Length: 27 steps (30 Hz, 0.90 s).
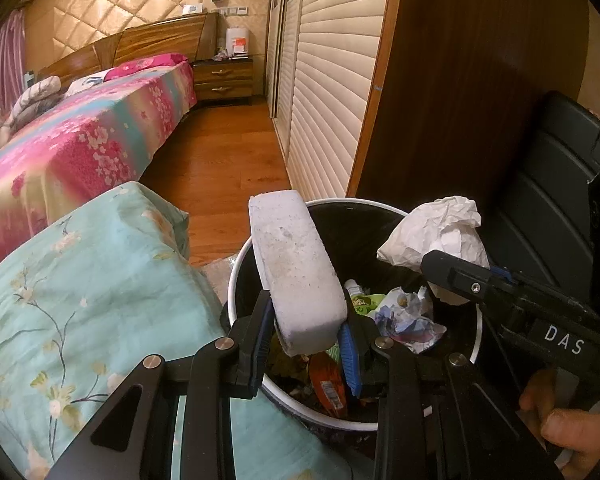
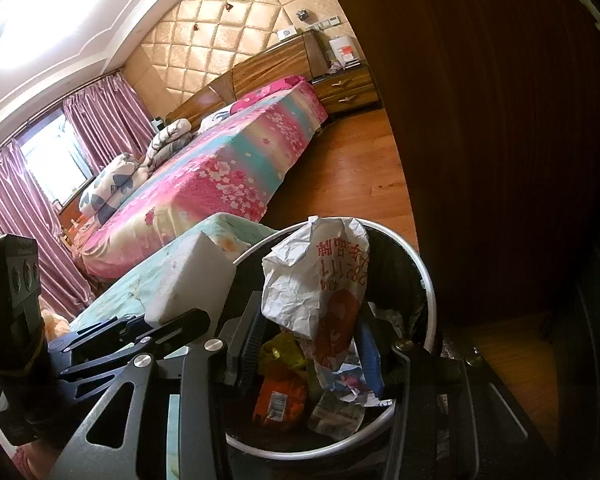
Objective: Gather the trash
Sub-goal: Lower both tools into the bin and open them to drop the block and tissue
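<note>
- While it hangs over the trash bin [image 1: 236, 280], the left gripper [image 1: 306, 336] pinches a white foam block [image 1: 296, 276] between its blue pads [image 1: 348, 356]; in the left wrist view the block stands tilted, its top end above the bin's white rim.
- Right of it in that view, the right gripper [image 1: 456, 280] clamps a crumpled white paper bag [image 1: 440, 232] above the bin's far side; a person's hand [image 1: 572, 420] holds the tool's handle.
- Inside the bin lie an orange wrapper [image 1: 328, 388], a green packet [image 1: 362, 304] and crumpled paper [image 1: 408, 316].
- A teal floral quilt [image 1: 80, 288] lies just left of the bin.
- From the right wrist view, the right gripper [image 2: 312, 332] squeezes the paper bag [image 2: 316, 272], printed in red, over the bin [image 2: 428, 280].
- At left there, the left gripper [image 2: 160, 328] holds the foam block [image 2: 188, 280] beside the bin's rim.
</note>
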Motion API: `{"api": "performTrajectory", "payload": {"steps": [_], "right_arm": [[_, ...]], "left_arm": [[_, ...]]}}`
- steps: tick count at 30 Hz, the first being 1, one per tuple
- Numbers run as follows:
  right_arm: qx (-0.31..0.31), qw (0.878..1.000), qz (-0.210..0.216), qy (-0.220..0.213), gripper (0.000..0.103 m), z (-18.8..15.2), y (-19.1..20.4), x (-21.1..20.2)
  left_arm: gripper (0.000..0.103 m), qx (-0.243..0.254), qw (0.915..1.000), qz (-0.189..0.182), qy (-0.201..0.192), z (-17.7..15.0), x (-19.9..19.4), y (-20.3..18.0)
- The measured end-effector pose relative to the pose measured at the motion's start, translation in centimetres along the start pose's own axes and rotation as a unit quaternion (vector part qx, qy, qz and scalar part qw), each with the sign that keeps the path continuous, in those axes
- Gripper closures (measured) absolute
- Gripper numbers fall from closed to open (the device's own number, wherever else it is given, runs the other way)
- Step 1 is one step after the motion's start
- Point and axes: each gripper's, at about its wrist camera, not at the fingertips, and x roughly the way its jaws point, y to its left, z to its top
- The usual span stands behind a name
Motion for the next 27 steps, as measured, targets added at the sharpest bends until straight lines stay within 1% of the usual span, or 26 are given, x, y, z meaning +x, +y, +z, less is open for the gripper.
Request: {"api": "performTrajectory", "payload": {"steps": [27], "right_arm": [[-0.002,1.0,0.0,0.008,0.058,0.29,0.56,0.48]], "left_arm": [[0.072,0.003,0.9999,-0.004,0.009,0.2,0.38,-0.29]]}}
